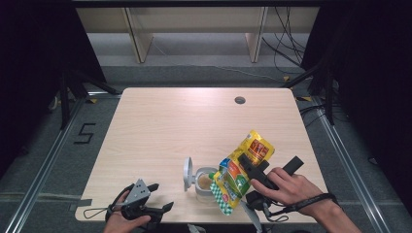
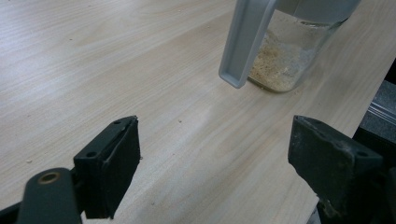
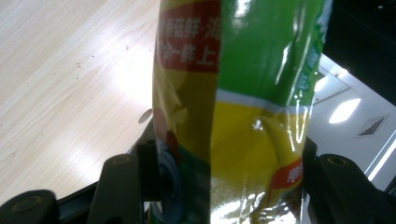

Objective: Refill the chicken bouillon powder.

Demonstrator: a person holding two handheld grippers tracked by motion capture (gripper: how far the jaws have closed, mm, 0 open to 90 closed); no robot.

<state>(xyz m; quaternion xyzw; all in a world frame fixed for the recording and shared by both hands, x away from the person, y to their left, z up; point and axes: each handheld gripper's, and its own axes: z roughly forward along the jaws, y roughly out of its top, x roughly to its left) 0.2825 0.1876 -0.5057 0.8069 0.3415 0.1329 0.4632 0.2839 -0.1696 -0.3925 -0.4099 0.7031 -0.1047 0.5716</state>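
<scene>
Pouch clamped in R gripper, tilted over jar, prob. apart.

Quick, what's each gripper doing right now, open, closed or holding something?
Left gripper: open, nothing between its jaws, near the jar.
Right gripper: shut on the yellow and green pouch, tilted above the jar.

A black "5" is marked on the floor, left of frame. The pouch carries white Chinese characters on a red band, only partly legible.

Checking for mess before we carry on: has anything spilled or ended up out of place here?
Small crumbs dot the table near the jar. Otherwise nothing stands out: the jar is upright, lid flipped open.
</scene>
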